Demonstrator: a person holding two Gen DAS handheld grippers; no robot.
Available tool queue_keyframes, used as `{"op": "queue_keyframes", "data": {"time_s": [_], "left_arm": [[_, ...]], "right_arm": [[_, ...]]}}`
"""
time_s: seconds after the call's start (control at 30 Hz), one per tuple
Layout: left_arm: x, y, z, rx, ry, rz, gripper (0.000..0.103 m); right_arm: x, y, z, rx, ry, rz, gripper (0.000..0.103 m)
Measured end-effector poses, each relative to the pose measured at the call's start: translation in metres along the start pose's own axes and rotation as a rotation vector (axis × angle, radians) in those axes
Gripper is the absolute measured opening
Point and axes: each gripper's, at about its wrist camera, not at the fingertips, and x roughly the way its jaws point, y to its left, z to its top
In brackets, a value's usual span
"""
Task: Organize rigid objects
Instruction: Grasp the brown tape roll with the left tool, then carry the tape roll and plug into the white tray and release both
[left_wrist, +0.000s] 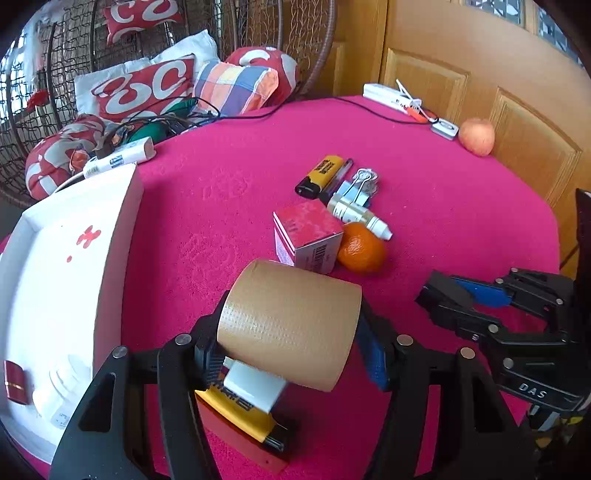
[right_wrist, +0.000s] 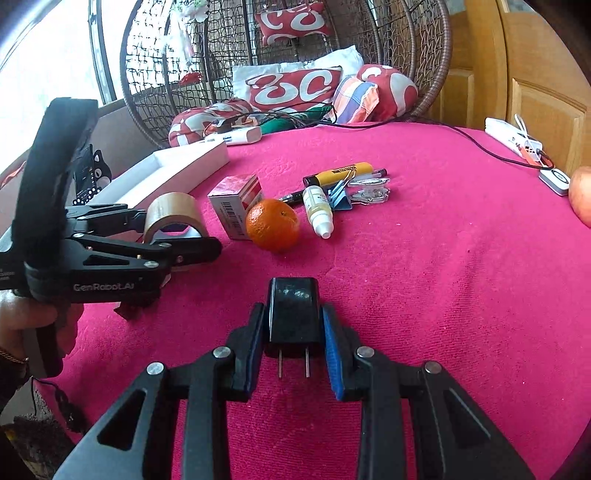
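A white open box is located to the left of the left gripper, with small white items and a red one lying inside it. The left gripper is closed around a roll of brown tape, whose flat ends are pressed by the two pads; the roll is held above a white plug block, a yellow lighter and a red flat box lying directly below the jaws. Ahead of this gripper, a small pink carton is seen, touched on its right by a tangerine. Behind these, a dropper bottle, a blue binder clip, a pen and a second yellow lighter are grouped closely together. To the right of the left gripper, the right gripper is clamped on a black charger plug, with both prongs pointing back toward the camera. The plug is held just above the pink tablecloth. Far right, near the table edge, an apple is seen.
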Motion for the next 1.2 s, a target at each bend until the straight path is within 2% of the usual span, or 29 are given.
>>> {"op": "queue_keyframes", "data": {"time_s": [0.2,0.43,1.2], "left_arm": [[-0.042,-0.007,-0.001,-0.016,-0.104,-0.025,0.061],[-0.067,-0.005,-0.002,-0.031,-0.162,0.0,0.061],[-0.096,0.042,-0.019,-0.148,-0.242,0.04,0.061]], "right_arm": [[-0.02,-0.011,0.008,0.098,-0.06,0.02,0.029],[-0.048,-0.001,0.024,0.1,-0.143,0.038,0.029],[-0.054,0.05,0.057,-0.013,-0.153,0.052,0.029]]}}
